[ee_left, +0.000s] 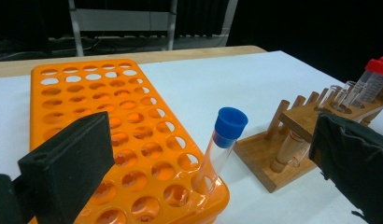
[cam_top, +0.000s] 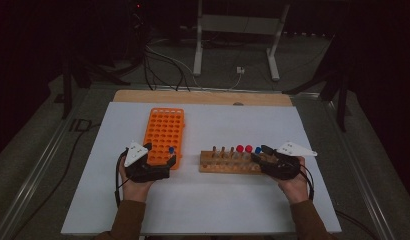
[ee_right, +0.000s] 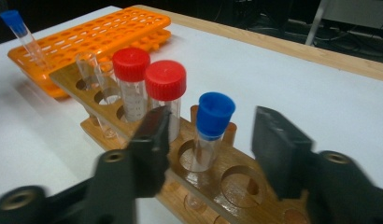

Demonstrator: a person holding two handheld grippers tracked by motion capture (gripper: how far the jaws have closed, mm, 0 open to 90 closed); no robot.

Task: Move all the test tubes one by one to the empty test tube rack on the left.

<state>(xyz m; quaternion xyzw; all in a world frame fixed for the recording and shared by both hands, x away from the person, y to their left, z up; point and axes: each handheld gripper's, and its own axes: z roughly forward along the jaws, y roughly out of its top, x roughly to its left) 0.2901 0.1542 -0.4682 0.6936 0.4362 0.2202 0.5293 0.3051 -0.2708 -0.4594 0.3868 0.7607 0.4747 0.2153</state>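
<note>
We find two blue-capped tubes. One (ee_right: 209, 135) stands in the wooden rack (ee_right: 180, 186), between the spread jaws of the right gripper (ee_right: 208, 149), whose pads stand clear of it. The other (ee_left: 222, 149) leans in a corner hole of the orange rack (ee_left: 119, 140); the left gripper (ee_left: 208, 158) is released, its jaws wide on either side, not touching it. We count two red-capped tubes (ee_right: 147, 86) and two uncapped ones (ee_right: 94, 70) in the wooden rack. Both racks rest on the white surface (cam_top: 218, 200).

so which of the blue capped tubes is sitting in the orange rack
The blue-capped tube leaning in the near corner hole of the orange rack; the other blue-capped tube stands in the wooden rack.
</note>
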